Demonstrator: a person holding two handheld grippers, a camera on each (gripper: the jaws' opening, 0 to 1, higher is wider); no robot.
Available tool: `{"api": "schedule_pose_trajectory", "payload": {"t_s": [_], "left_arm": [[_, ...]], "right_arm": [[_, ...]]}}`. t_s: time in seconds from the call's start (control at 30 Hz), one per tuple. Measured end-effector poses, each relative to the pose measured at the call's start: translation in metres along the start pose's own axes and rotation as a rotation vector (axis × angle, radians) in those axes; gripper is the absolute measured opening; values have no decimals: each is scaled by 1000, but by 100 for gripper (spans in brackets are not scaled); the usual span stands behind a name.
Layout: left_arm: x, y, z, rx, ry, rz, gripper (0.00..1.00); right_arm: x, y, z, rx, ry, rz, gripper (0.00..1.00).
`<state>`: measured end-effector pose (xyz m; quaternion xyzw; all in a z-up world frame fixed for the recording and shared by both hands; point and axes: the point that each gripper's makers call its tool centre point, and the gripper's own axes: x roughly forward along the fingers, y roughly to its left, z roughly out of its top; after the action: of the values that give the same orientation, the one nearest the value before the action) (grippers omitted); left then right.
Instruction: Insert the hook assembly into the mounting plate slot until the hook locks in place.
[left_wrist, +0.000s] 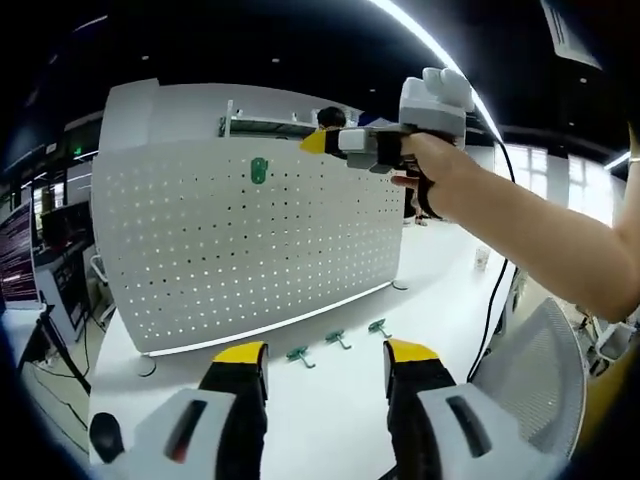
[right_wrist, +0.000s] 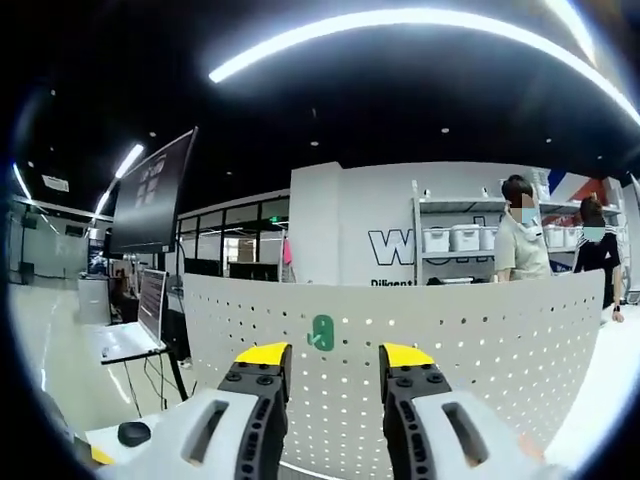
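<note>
From my left tool (left_wrist: 325, 362) I see its yellow-tipped jaws standing apart with nothing between them, low over the white table (left_wrist: 330, 420). Ahead stands the white perforated mounting plate (left_wrist: 200, 250), upright on the table. One green hook (left_wrist: 259, 171) is already seated high on the plate, near its upper edge. Three more green hooks (left_wrist: 338, 340) lie in a row on the table just in front of the plate's lower right end. To the right, a hand (left_wrist: 432, 170) holds my right tool (left_wrist: 313, 141) up at the plate's top edge, to the right of the seated hook.

In the right gripper view, my right tool's jaws stand apart and empty, with the seated hook framed between the tips. Two people (right_wrist: 520, 245) stand beyond the plate at far right.
</note>
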<state>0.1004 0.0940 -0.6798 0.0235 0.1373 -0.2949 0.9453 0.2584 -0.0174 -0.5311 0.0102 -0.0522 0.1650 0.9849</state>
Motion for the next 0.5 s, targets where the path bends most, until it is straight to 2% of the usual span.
{"api": "schedule_pose_trajectory", "payload": {"t_s": [0.33, 0.5], "left_arm": [[-1, 9, 1, -2, -8, 41, 49], [-1, 14, 1, -15, -14, 60, 49]], "right_arm": [[-15, 0, 1, 16, 17, 50, 37], [-23, 7, -2, 20, 32, 102, 41]]}}
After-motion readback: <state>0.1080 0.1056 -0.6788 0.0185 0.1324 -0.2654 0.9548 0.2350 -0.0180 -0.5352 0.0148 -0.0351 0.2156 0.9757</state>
